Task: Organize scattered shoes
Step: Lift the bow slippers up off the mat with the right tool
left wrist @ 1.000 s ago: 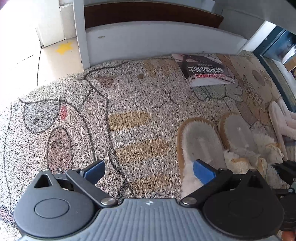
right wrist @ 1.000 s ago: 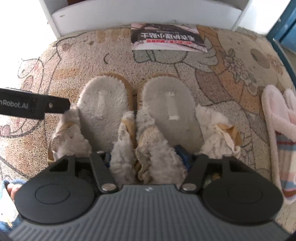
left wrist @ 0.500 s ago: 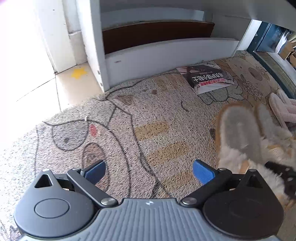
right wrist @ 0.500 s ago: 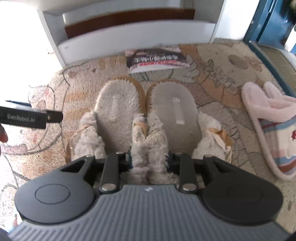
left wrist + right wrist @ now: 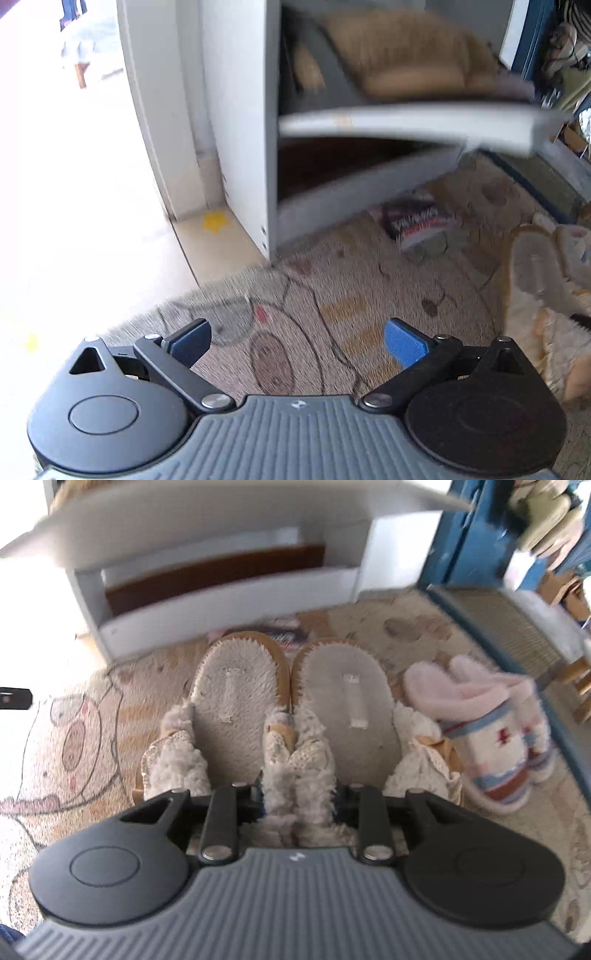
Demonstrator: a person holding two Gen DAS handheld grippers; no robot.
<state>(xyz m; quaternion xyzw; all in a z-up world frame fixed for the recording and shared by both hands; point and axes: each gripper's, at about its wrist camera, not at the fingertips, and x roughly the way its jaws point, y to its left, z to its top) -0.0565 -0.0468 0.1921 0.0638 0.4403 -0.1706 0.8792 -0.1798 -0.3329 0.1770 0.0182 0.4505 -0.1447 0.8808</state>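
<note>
Though blurred, shelf [image 5: 406, 122] prob. holds tan shoes [image 5: 402, 59].

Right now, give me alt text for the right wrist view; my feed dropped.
The right gripper is clamped on the fluffy inner straps of a pair of cream slippers, soles toward the camera. Behind them stands a white shoe rack; pink striped slippers lie on the patterned mat.
</note>
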